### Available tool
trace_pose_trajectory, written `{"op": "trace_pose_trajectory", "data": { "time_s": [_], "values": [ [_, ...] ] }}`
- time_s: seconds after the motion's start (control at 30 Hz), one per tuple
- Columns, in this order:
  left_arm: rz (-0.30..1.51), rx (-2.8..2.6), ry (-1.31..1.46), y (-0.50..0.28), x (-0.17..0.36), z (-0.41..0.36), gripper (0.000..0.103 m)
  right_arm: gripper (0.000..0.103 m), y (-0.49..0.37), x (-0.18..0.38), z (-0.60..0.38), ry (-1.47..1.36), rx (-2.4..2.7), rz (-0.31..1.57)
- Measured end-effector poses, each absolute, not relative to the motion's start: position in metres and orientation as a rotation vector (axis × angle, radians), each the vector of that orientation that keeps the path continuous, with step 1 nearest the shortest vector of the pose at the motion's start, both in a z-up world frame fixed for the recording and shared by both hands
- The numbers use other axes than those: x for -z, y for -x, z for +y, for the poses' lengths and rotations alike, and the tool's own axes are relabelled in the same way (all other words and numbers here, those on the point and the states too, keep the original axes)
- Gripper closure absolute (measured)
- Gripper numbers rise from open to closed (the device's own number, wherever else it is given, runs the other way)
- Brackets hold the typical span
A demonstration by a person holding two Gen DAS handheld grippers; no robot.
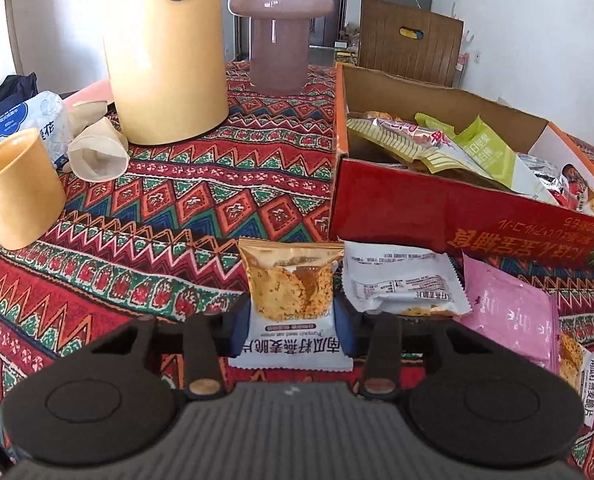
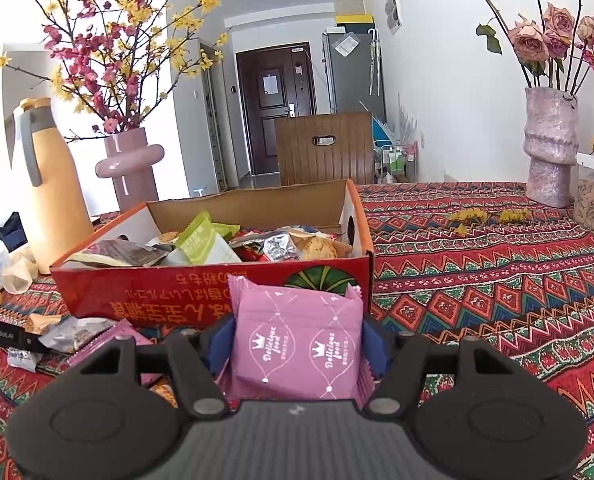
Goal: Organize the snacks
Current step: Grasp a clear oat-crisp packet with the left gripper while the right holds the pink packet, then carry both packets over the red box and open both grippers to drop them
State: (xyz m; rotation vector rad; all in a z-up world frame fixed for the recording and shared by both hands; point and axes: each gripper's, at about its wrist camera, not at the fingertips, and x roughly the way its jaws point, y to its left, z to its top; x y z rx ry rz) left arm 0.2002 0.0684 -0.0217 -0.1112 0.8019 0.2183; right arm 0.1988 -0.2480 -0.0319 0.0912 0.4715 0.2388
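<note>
- The left claw (image 1: 293,330) is closed in on an oat crisp packet (image 1: 291,300), with the blue pads pressed against its two side edges near the printed white end, so it counts as gripped.
- That packet is lying flat on the patterned tabletop (image 1: 177,208), and its long axis runs straight away from the claw, clear window end farthest out.
- The red snack box (image 1: 449,216) is set ahead and to the right of the left claw, its near wall just past the packet's far end. So the move is probably a lift, then a swing right and forward over that wall.
- Two more packets are left loose just beside it on the right: a white wrapper (image 1: 401,280) and a pink pouch (image 1: 509,312), both close to the foot of the box.
- The right claw (image 2: 297,354) is clamped on a pink snack pouch (image 2: 297,344), which is held upright and off the tabletop, its top edge overlapping the box front in the right wrist view.
- The snack box (image 2: 217,292) is dead ahead of the right claw and already well filled, so that hand looks nearer to a drop.
- Worth watching: the near wall could get clipped by either packet if it's carried too low.
</note>
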Motion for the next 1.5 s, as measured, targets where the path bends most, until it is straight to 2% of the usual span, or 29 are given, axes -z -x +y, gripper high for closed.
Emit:
{"op": "trace_pose_trajectory", "data": {
  "time_s": [0.43, 0.9, 1.27, 1.5],
  "values": [
    [0.637, -0.167, 0.123, -0.179, -0.029, 0.07, 0.06, 0.038, -0.194, 0.022, -0.244, -0.068, -0.252, 0.446],
    [0.512, -0.065, 0.099, -0.205, -0.073, 0.03, 0.06, 0.038, -0.208, -0.033, -0.218, 0.033, -0.271, 0.351],
    [0.444, -0.052, 0.085, -0.24, -0.082, 0.007, 0.06, 0.038, -0.254, -0.051, -0.195, 0.005, -0.256, 0.305],
    [0.421, -0.078, 0.1, -0.267, -0.069, 0.005, 0.06, 0.038, -0.278, -0.04, -0.186, -0.019, -0.251, 0.3]
  ]
}}
